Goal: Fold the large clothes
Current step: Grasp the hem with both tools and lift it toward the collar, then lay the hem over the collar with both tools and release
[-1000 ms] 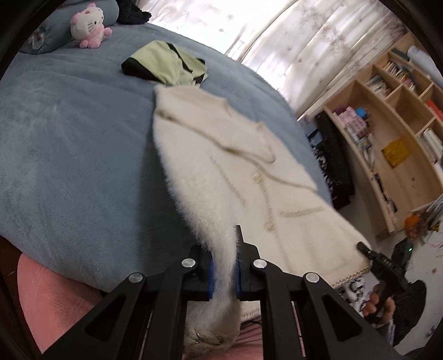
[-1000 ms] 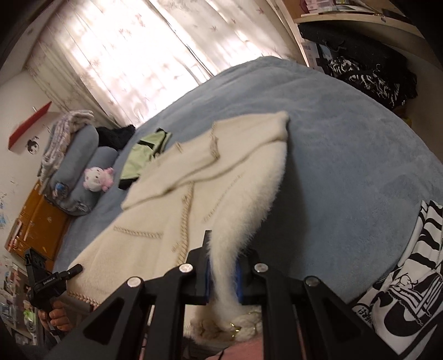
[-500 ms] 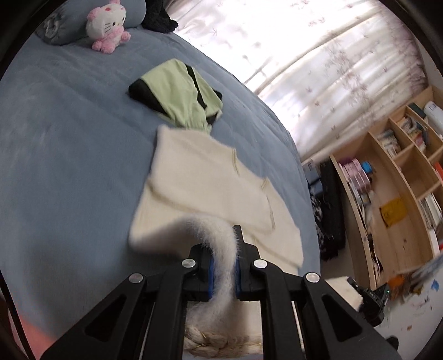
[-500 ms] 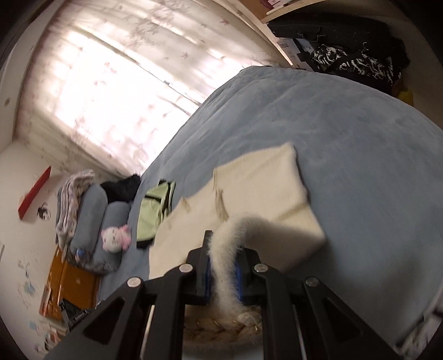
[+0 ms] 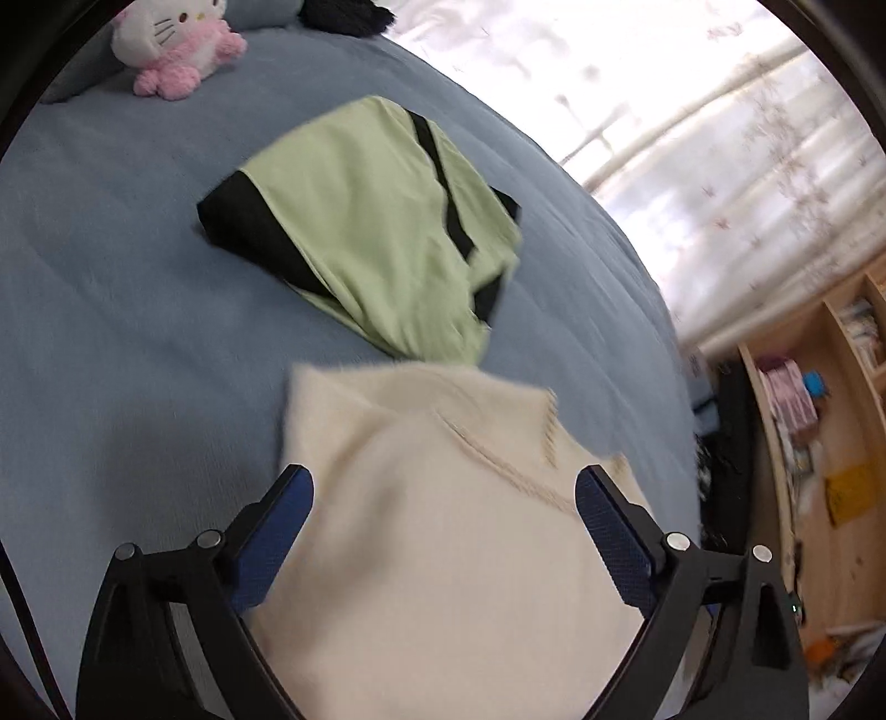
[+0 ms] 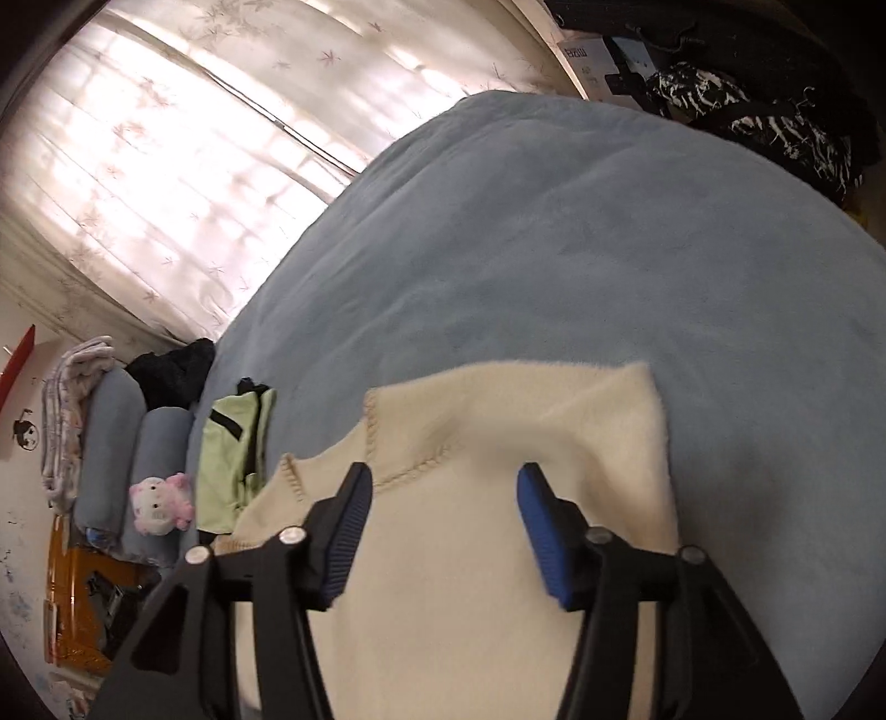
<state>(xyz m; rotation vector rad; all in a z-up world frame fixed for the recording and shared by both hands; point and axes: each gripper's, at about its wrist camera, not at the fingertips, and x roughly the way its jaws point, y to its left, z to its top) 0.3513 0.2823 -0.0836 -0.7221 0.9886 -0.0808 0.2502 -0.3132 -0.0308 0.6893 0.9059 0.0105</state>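
Note:
A fuzzy cream cardigan (image 5: 443, 531) lies folded over on the blue bed; it also shows in the right wrist view (image 6: 470, 554). My left gripper (image 5: 443, 493) is open and empty, its jaws spread wide just above the folded cardigan near its left edge. My right gripper (image 6: 443, 487) is open and empty too, jaws spread above the cardigan near its right edge. The cardigan's near part is hidden under the grippers.
A folded green and black garment (image 5: 376, 221) lies just beyond the cardigan on the blue bedspread (image 5: 111, 310). A pink and white plush toy (image 5: 171, 44) sits by the pillows. Wooden shelves (image 5: 830, 443) stand to the right. Curtains (image 6: 194, 138) hang behind the bed.
Both grippers carried the cardigan's lower hem forward over the upper half and then opened, letting go of it. The cardigan now lies folded in half.

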